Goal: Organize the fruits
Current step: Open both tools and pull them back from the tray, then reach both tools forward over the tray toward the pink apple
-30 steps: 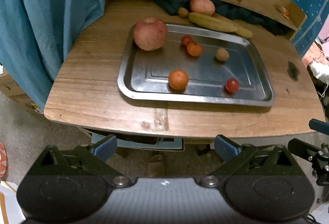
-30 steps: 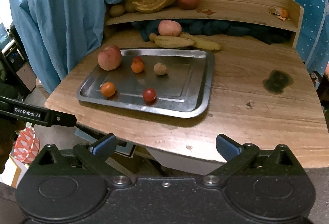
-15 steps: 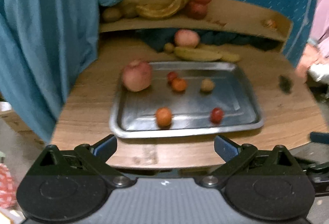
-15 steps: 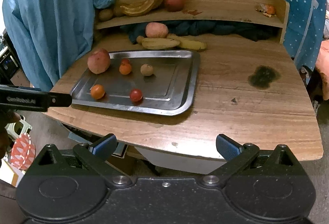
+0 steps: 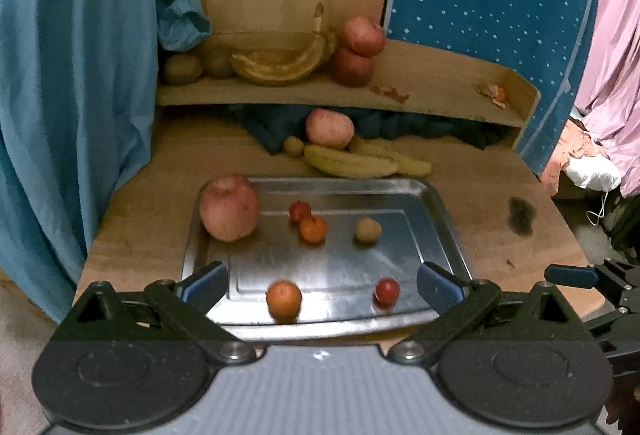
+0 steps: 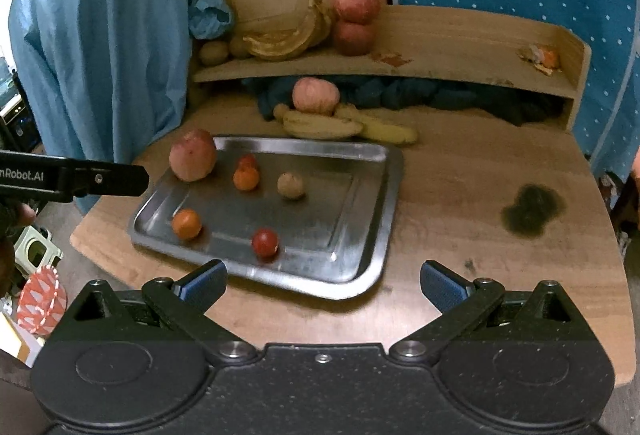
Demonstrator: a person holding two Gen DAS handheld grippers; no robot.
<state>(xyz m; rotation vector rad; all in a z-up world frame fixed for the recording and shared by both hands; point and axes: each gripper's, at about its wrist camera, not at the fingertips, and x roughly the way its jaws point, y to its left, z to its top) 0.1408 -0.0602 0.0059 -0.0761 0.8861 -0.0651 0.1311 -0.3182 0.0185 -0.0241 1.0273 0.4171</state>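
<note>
Along the near edge of the metal tray your left gripper hangs with its jaws spread wide and empty, the near orange fruit just ahead between the blue pads. Your right gripper is equally wide and empty, near the tray's right corner, the red tomato closest to it. I'd judge the first pick is at hand: centre the pads on one round fruit, come down low, and close gently, since these will likely roll on the slick metal.
</note>
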